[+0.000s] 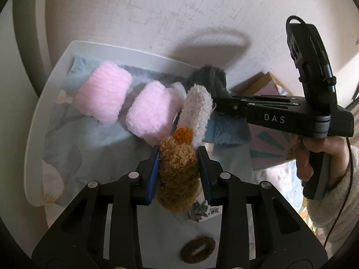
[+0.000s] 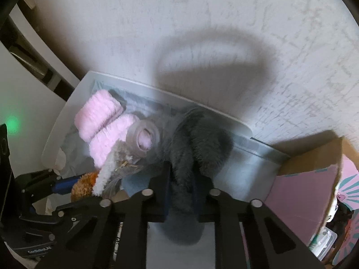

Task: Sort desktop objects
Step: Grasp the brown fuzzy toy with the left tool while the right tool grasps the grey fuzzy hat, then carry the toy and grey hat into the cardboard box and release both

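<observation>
My left gripper (image 1: 178, 154) is shut on a brown fuzzy plush piece (image 1: 177, 174) with an orange tip and a white fluffy strip (image 1: 197, 112), held at the near edge of a white bin (image 1: 107, 47). Two pink fluffy rolls (image 1: 103, 94) (image 1: 152, 112) lie in the bin. My right gripper (image 2: 187, 174) is shut on a dark grey furry item (image 2: 197, 148) over the bin's right part; it shows in the left wrist view (image 1: 226, 105) too. The bin (image 2: 74, 103), pink rolls (image 2: 98, 112) and brown plush (image 2: 83, 186) also show in the right wrist view.
A pink cardboard box (image 2: 309, 179) stands right of the bin against the white wall. A brown fuzzy ring (image 1: 198, 250) lies on the desk below my left gripper. A clear tape roll (image 2: 143, 139) sits by the pink rolls. A blue fuzzy cloth (image 1: 226, 130) hangs under the right gripper.
</observation>
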The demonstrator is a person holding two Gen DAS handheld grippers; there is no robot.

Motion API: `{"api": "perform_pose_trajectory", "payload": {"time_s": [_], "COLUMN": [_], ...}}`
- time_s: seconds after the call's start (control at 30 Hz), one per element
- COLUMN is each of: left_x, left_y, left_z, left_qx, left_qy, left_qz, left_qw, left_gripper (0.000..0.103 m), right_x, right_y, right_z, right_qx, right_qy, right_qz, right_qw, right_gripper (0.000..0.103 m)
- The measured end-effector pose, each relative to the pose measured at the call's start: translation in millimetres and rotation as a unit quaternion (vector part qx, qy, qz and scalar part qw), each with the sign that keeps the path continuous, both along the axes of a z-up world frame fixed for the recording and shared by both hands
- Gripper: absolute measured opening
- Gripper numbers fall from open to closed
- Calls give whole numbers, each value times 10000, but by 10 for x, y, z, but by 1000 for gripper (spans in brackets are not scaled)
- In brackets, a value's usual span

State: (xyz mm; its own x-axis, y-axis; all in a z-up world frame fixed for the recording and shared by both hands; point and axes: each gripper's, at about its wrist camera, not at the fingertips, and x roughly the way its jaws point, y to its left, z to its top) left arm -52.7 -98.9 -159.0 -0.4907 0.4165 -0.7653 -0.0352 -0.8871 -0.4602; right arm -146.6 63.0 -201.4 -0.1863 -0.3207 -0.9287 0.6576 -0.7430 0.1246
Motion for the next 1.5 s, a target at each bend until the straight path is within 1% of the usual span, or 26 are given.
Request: {"api": "perform_pose_trajectory", "payload": {"time_s": [0.13,0.27,0.33,0.4,0.43,0.47,0.6,0.7,0.73,0.8,0.97,1.1,1.17,1.33,1.43,1.5], "left_x": [70,94,102,92,-15,-98,-54,-58,-17,-23,-51,-101,-124,-221,-337,-330], "left_y": [-45,-74,-125,-46,-63,7,-86,-46,-93,-60,101,326,444,873,1150,1319], "left_z": [74,180,250,313,360,411,664,861,943,1108,1490,1810,1920,2127,2143,2194], "left_qx": [-75,-123,-130,-155,-160,-166,-249,-317,-327,-354,-573,-762,-836,-995,-1043,-1062], "left_qy": [70,129,158,193,219,237,364,490,530,634,928,1244,1384,1657,1738,1772], "left_qz": [24,96,111,124,148,163,128,99,73,31,-157,-398,-517,-879,-1065,-1243], "left_qw": [9999,9998,9997,9996,9995,9994,9989,9982,9980,9974,9939,9885,9855,9772,9734,9705], "left_gripper": [29,29,29,29,29,29,29,29,29,29,29,29,29,29,29,29], "right_x": [59,125,70,-23,-13,-23,32,60,77,105,167,224,247,263,270,252], "right_y": [72,73,119,67,86,50,-9,104,140,159,431,710,883,1339,1608,1832], "right_z": [108,215,296,335,386,433,557,762,852,938,1331,1609,1724,1890,1923,1947], "right_qx": [-99,-159,-205,-245,-260,-274,-366,-460,-497,-561,-792,-923,-958,-967,-950,-935], "right_qy": [75,161,204,238,277,298,392,466,515,573,737,929,1031,1209,1281,1308], "right_qz": [-51,-61,-58,-46,-48,-52,-73,-69,-76,-73,-192,-321,-409,-685,-908,-1044], "right_qw": [9999,9997,9996,9994,9993,9992,9985,9978,9974,9968,9940,9909,9892,9856,9830,9814], "right_gripper": [8,7,7,7,7,7,6,7,7,7,7,7,7,7,7,7]}}
